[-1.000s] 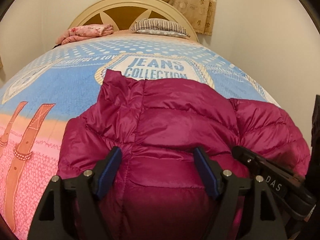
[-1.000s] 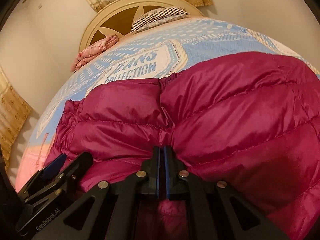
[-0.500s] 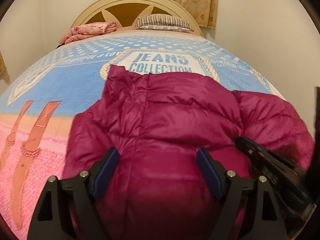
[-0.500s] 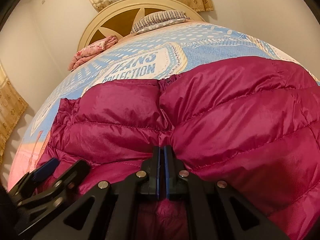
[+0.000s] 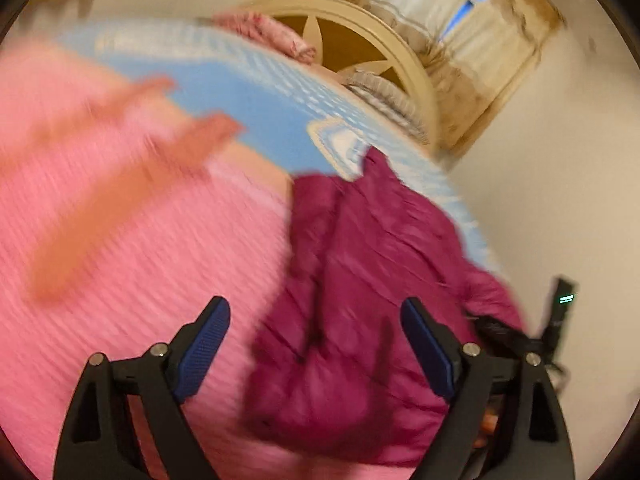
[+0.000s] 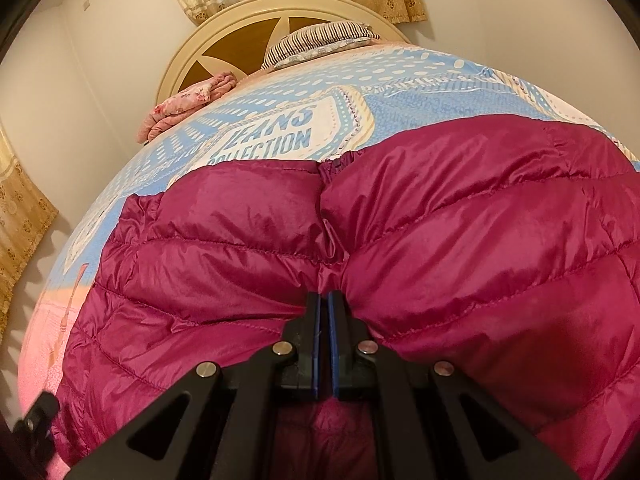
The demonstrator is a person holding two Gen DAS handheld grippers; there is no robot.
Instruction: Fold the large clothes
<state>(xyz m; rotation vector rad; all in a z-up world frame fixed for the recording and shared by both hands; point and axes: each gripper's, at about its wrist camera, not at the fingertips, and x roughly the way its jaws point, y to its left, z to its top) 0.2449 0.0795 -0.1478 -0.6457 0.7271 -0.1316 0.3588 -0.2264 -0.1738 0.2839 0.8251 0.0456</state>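
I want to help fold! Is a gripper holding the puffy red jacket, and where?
Right gripper pinches the jacket at a fold in its near edge. Left gripper is open, holding nothing.

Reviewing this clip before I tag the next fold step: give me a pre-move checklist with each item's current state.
1. right gripper pinching the jacket: ok, fingers shut on a ridge of fabric.
2. left gripper free: ok, jaws wide open, nothing between them.
3. Left camera view usable: not ok, heavily motion-blurred and tilted.
4. Jacket fully on the bed: cannot tell; its right part lies near the bed edge in the left view.
5. Fold area free of clutter: ok; the striped pillow and pink bundle sit by the headboard, apart from the jacket.
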